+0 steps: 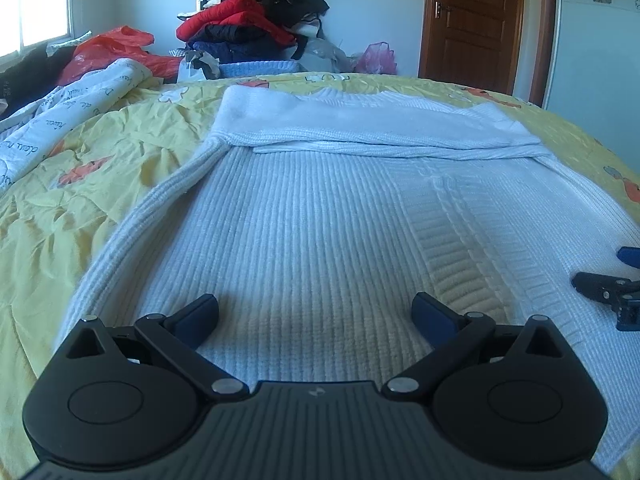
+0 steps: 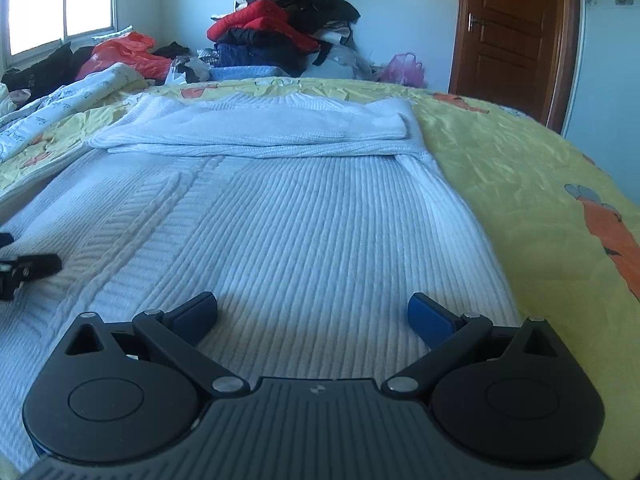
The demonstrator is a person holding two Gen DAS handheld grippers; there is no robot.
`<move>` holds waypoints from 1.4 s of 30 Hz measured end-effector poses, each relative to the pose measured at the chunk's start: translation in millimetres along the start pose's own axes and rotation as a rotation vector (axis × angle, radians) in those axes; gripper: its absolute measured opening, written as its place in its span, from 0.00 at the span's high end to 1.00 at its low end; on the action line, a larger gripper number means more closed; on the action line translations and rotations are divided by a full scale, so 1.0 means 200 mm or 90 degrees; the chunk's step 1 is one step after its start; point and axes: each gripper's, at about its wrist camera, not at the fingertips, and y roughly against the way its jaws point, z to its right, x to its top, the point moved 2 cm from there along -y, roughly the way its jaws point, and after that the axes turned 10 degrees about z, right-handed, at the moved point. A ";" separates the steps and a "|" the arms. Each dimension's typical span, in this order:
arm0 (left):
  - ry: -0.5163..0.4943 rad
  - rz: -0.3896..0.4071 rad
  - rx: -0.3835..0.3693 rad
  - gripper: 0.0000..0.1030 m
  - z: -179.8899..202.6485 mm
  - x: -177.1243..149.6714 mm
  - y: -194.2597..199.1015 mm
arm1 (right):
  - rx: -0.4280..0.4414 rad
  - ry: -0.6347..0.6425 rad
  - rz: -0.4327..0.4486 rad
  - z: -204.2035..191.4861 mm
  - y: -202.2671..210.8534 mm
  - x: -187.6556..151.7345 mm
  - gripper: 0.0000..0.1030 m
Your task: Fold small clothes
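White ribbed sweater [image 1: 320, 208] lies flat on the bed [image 1: 100, 140], sleeves already folded across its far end, body apparently still to fold, while left tool [image 1: 316, 316] and right tool [image 2: 312, 314] hover above, both spread wide and empty.

Beyond my work I saw a yellow bedspread [image 1: 100, 152], a heap of dark and red clothes [image 1: 256, 20], a red plastic bag [image 1: 116, 46], a pink bag [image 2: 402, 69] and a brown door [image 2: 516, 24].

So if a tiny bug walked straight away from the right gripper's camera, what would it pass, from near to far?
right gripper → white sweater → its folded sleeves → yellow bedspread → pile of clothes → wall
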 end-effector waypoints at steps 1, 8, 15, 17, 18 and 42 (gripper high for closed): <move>0.001 0.000 0.000 0.00 0.00 0.00 0.00 | 0.001 -0.002 0.000 0.00 0.00 0.00 0.01; 0.001 0.000 -0.003 0.00 0.00 0.00 0.01 | -0.002 0.002 -0.001 0.00 0.00 0.00 0.00; 0.003 0.001 -0.007 0.00 0.00 0.00 0.02 | -0.010 0.001 0.000 -0.01 0.03 -0.02 0.01; 0.002 0.001 -0.007 0.00 0.00 0.00 0.02 | -0.007 -0.002 0.000 -0.01 0.05 -0.03 0.01; 0.003 0.001 -0.007 0.00 0.00 0.00 0.02 | -0.006 -0.003 0.000 -0.01 0.05 -0.04 0.01; 0.003 0.002 -0.007 0.00 0.00 0.00 0.01 | -0.004 -0.007 0.001 -0.01 0.06 -0.04 0.00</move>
